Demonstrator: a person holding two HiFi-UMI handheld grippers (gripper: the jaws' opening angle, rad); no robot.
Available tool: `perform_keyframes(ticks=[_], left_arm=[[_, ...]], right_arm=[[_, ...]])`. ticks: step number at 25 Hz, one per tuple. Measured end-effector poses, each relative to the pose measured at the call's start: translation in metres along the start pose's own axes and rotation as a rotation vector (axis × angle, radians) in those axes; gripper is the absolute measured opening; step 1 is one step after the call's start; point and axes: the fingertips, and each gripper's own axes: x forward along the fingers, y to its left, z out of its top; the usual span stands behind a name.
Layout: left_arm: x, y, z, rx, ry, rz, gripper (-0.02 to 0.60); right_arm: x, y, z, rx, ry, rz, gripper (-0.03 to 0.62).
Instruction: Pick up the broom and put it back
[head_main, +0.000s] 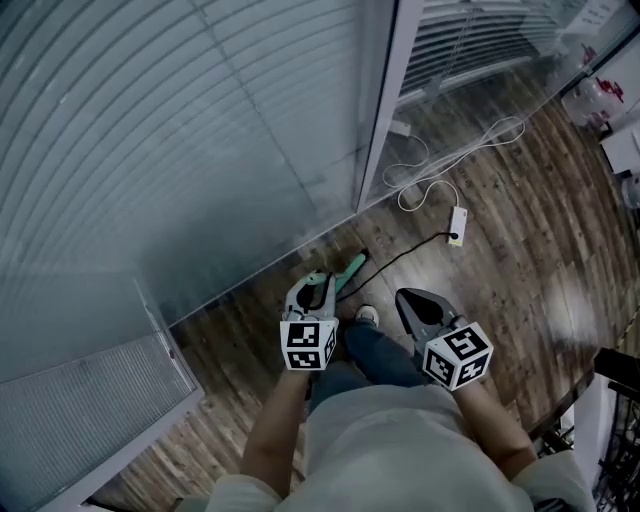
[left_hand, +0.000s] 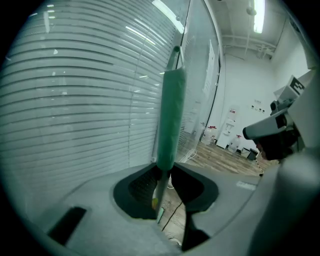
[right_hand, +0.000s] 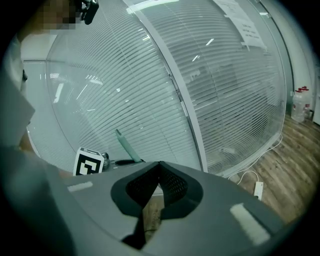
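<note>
The broom's green handle (left_hand: 170, 115) stands upright between my left gripper's (left_hand: 163, 174) jaws, close to the glass wall. The jaws are shut on the thin shaft just under the green sleeve. In the head view the left gripper (head_main: 311, 287) holds the broom (head_main: 347, 270), which is seen from above, its lower end near the foot of the wall. My right gripper (head_main: 413, 301) hangs beside it on the right, shut, with nothing between its jaws. From the right gripper (right_hand: 160, 166) view, the green handle (right_hand: 125, 144) shows at the left.
A glass wall with blinds (head_main: 180, 150) and a metal post (head_main: 385, 100) run ahead. A white cable and power strip (head_main: 456, 226) lie on the wood floor to the right. The person's shoe (head_main: 367, 315) is between the grippers. Bottles (head_main: 600, 100) stand at the far right.
</note>
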Motion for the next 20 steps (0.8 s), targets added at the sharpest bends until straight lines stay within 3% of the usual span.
perform_keyframes(ticks=[20], left_arm=[[0.11, 0.003, -0.031, 0.04, 0.109, -0.001, 0.087]], right_arm=[[0.022, -0.07, -0.004, 0.068, 0.007, -0.037, 0.006]])
